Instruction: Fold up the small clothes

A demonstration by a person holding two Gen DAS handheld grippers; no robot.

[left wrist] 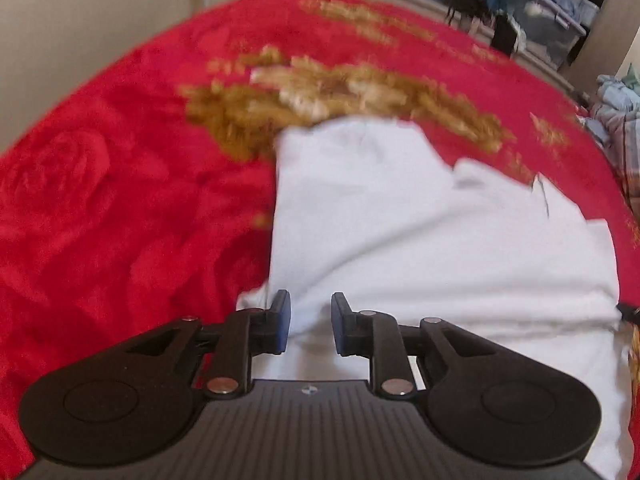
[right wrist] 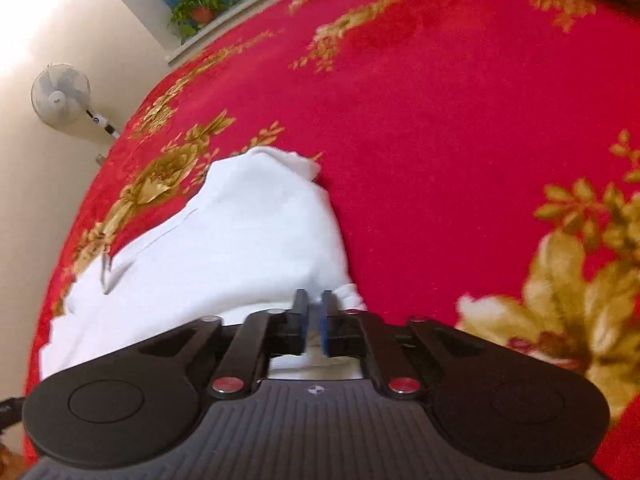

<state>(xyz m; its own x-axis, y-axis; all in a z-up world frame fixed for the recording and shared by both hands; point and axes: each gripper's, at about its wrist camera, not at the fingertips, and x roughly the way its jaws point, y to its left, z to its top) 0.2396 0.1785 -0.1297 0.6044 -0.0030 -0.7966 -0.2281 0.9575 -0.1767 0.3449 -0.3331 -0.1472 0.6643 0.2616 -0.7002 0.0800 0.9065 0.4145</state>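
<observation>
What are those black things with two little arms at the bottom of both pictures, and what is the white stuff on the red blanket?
Those black things are grabbers, one held in each of a person's hands. Each carries a small camera that looks out along its two fingers, so each picture shows its own grabber at the bottom. One picture comes from the left gripper, whose fingers stand apart over the cloth, holding nothing. The other comes from the right gripper, whose fingers are nearly together and seem to pinch an edge of the cloth. The white stuff is a white garment, partly folded, lying on a red blanket with gold flowers. A fan stands by the wall.
</observation>
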